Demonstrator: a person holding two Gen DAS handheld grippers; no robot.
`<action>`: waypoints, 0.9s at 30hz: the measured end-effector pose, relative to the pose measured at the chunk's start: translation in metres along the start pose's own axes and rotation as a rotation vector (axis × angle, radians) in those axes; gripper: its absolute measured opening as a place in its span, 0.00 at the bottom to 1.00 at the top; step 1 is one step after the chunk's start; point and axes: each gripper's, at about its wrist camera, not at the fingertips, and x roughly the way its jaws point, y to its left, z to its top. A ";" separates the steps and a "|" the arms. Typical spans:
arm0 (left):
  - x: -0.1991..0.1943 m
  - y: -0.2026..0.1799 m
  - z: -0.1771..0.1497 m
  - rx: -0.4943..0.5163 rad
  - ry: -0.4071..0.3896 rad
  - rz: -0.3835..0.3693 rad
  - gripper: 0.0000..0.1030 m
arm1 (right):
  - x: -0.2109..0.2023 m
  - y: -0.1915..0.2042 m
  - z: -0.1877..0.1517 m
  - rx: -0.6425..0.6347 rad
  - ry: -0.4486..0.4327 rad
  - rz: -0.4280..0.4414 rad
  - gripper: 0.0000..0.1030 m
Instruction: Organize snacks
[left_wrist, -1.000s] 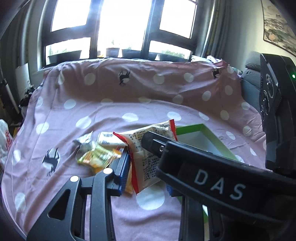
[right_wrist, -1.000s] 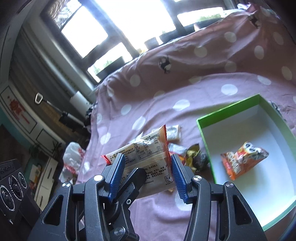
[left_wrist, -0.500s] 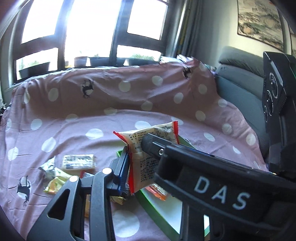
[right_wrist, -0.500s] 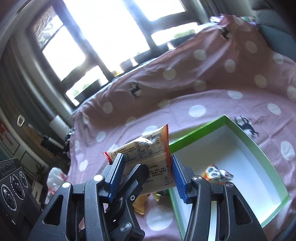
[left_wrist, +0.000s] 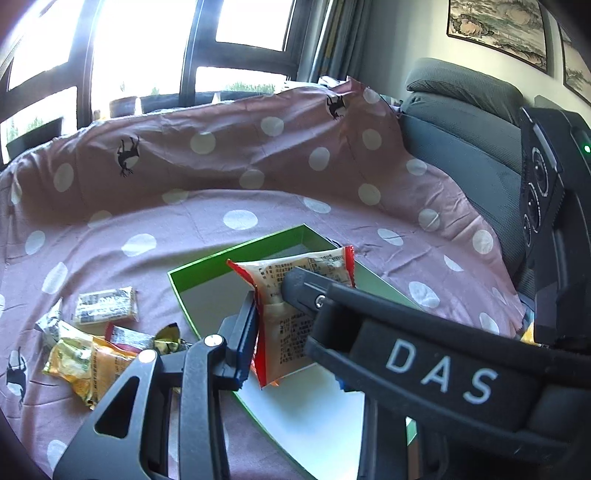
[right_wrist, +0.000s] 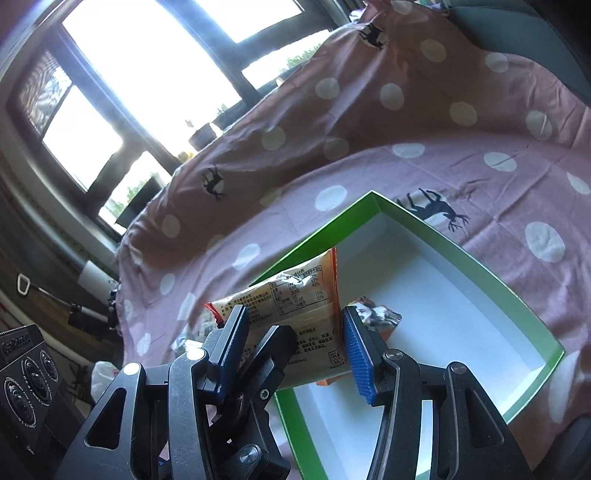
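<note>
Both grippers clamp the same snack packet (right_wrist: 295, 306). Right gripper (right_wrist: 291, 339): blue ribbed pads pressed on the packet's two side edges, jaws partly apart at the packet's width. Left gripper (left_wrist: 291, 325): one blue pad flat against the packet's left face; the other finger is hidden behind the right gripper's black body, which crosses the left wrist view, so that contact can't be seen. The packet sits pinched there all the same.

Packet: pillow-shaped foil/plastic pouch, cream to orange face, red crimped end seals, dense black printed text and a nutrition table on the visible side. Surface crinkled and glossy. It's held in the air over the near-left part of the box (right_wrist: 491, 273), tilted.

Box: shallow rectangular cardboard tray, bright green outside and rim, plain white matte inside. One small orange packet (right_wrist: 373, 317) lies on its floor, partly hidden behind the held packet and the right pad.

Loose snacks (left_wrist: 88, 350) sit on the cloth just left of the box: yellow crinkly wrapper, a flat rectangular pale pack, a silver-ended one, a red-and-dark one.

Cloth (left_wrist: 229, 177): soft pink fabric, white polka dots, black deer silhouettes, wrinkled, draped up at the back. Grey upholstered seat (left_wrist: 472, 140) to the right, woven texture.
</note>
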 end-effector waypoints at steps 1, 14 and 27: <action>0.002 0.001 0.000 -0.004 0.008 -0.007 0.32 | 0.001 -0.001 0.000 0.004 0.007 -0.012 0.53; 0.033 0.004 -0.010 -0.059 0.104 -0.089 0.32 | 0.016 -0.016 -0.003 0.050 0.080 -0.122 0.53; 0.049 -0.004 -0.017 -0.074 0.155 -0.106 0.32 | 0.024 -0.031 -0.004 0.061 0.133 -0.167 0.53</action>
